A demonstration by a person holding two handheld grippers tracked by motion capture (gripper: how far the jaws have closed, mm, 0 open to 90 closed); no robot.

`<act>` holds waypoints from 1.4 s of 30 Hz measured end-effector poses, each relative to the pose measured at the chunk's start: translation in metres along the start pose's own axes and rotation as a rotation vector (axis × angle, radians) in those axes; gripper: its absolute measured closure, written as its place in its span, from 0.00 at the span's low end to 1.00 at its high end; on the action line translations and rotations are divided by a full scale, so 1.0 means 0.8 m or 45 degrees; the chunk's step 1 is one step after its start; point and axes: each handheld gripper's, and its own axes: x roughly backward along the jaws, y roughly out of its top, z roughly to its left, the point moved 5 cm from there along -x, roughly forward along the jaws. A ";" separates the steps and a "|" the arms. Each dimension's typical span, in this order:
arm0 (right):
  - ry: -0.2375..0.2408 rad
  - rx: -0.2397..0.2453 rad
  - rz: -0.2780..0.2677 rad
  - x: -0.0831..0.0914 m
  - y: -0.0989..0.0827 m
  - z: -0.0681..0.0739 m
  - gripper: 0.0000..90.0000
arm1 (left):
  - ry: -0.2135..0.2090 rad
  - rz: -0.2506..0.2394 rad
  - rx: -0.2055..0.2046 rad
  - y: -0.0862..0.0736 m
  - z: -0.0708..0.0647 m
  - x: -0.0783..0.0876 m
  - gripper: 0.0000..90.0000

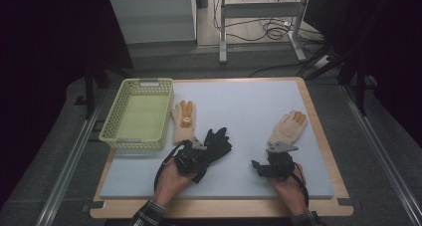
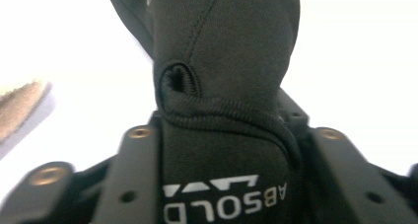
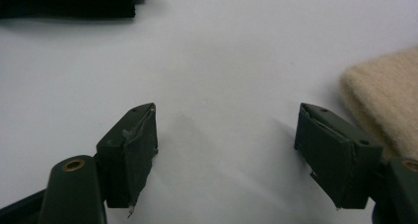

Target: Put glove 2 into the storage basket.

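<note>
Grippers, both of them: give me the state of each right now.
Left gripper: shut on the black glove.
Right gripper: open, nothing between its jaws, above the bare mat.

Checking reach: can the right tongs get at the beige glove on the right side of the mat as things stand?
Probably yes: the right tongs stand open with nothing between them, and the beige glove lies just beyond them with bare mat between.

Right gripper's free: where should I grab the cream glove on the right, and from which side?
Take the cream glove by its cuff, the plain end nearest the right gripper. It lies flat, its orange-tipped end pointing away, so come in low from the person's side with the open fingers astride the cuff edge.
</note>
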 end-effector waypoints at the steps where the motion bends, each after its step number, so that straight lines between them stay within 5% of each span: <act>1: 0.000 0.000 0.000 0.000 0.000 0.000 0.27 | 0.005 -0.008 0.006 0.002 0.002 0.003 0.73; 24: 0.001 0.002 -0.001 0.000 0.000 0.000 0.26 | 0.164 -0.081 0.043 0.062 0.057 0.084 0.72; 34: 0.001 0.000 -0.003 0.000 0.000 0.000 0.26 | 0.262 -0.096 0.110 0.078 0.112 0.125 0.72; 42: 0.002 0.001 -0.004 0.000 0.000 0.000 0.26 | 0.352 -0.094 0.199 0.071 0.164 0.143 0.72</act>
